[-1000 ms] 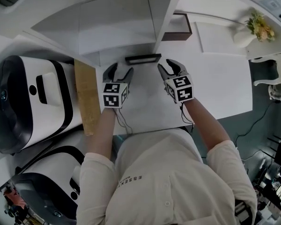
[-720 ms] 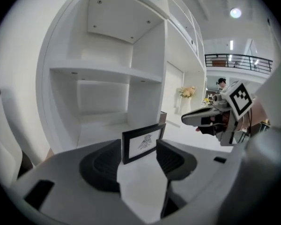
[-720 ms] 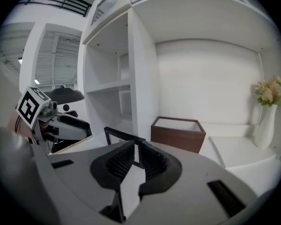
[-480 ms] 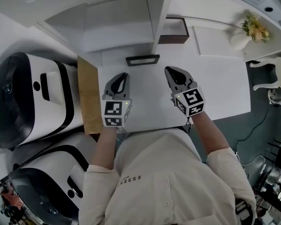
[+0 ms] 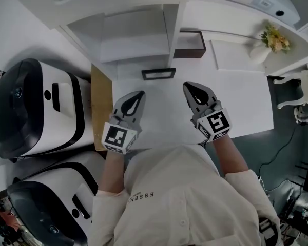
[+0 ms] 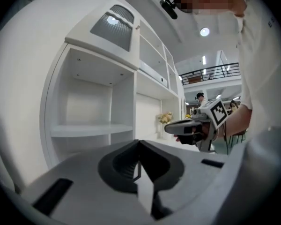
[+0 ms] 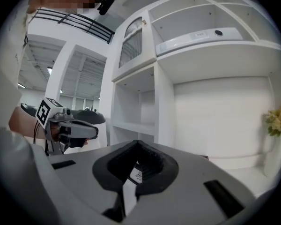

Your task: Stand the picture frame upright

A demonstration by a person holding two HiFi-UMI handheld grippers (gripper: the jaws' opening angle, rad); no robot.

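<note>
Since the picture frame [image 5: 158, 74] is found near the back edge of the desk [image 5: 241, 101], with its long side laid along that edge, it is placed ahead of and midway between the left gripper [image 5: 139, 94] and the right gripper [image 5: 189, 86], both closed on nothing and about equally near.

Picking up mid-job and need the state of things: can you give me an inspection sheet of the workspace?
Surface: white table, little on it.
Job's things: picture frame near the shelf unit, apparently upright, touched by neither gripper.
Clutter: brown box in a shelf bay; flower vase at right.
Grippers: left hand-held gripper and right hand-held gripper shut, empty.
Cables: one cable on the floor at right.
Surroundings: two white-and-black machines and a brown board at left.
</note>
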